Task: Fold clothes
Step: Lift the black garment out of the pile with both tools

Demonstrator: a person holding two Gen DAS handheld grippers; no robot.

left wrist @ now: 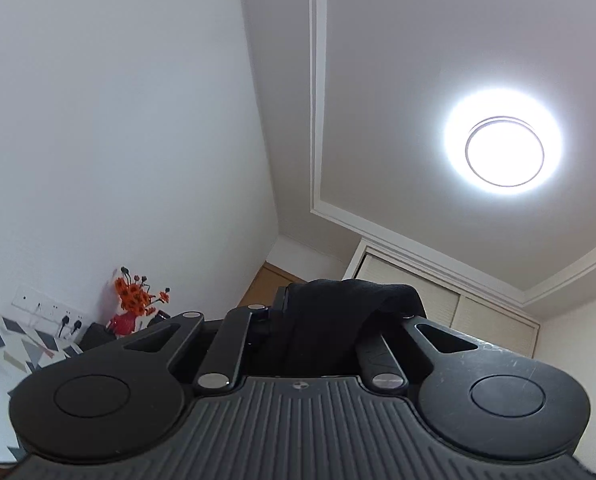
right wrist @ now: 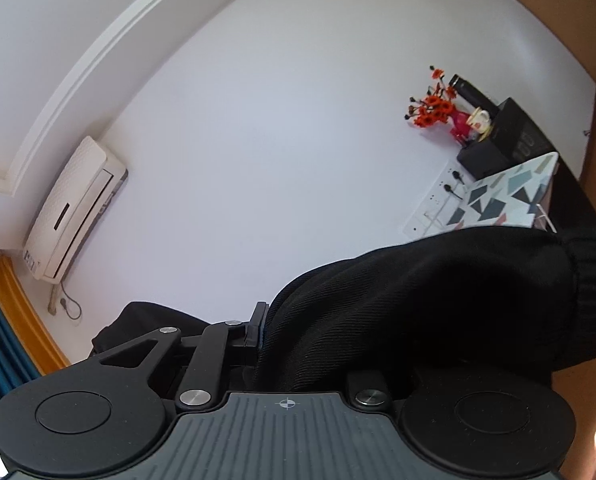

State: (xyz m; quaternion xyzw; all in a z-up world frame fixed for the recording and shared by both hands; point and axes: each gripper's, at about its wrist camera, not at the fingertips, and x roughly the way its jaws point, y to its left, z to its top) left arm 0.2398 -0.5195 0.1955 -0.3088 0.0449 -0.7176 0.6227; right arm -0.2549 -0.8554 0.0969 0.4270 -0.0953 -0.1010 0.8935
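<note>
A black garment [left wrist: 330, 320] is pinched between the jaws of my left gripper [left wrist: 318, 300], which is shut on it and tilted up toward the ceiling. The cloth drapes over the right finger and hides both fingertips. In the right wrist view the same black garment [right wrist: 418, 304] bulges over my right gripper [right wrist: 281, 332], which is shut on a fold of it. A ribbed cuff or hem [right wrist: 594, 280] of the garment shows at the right edge. The right finger is buried under the cloth.
A table with a geometric-patterned cover [right wrist: 502, 196] stands by the white wall, with a black box [right wrist: 502, 140], a red vase of orange flowers [right wrist: 438, 112] and wall sockets [left wrist: 49, 308] beside it. An air conditioner [right wrist: 73, 208] hangs high on the wall. A ceiling lamp [left wrist: 504, 152] glares overhead.
</note>
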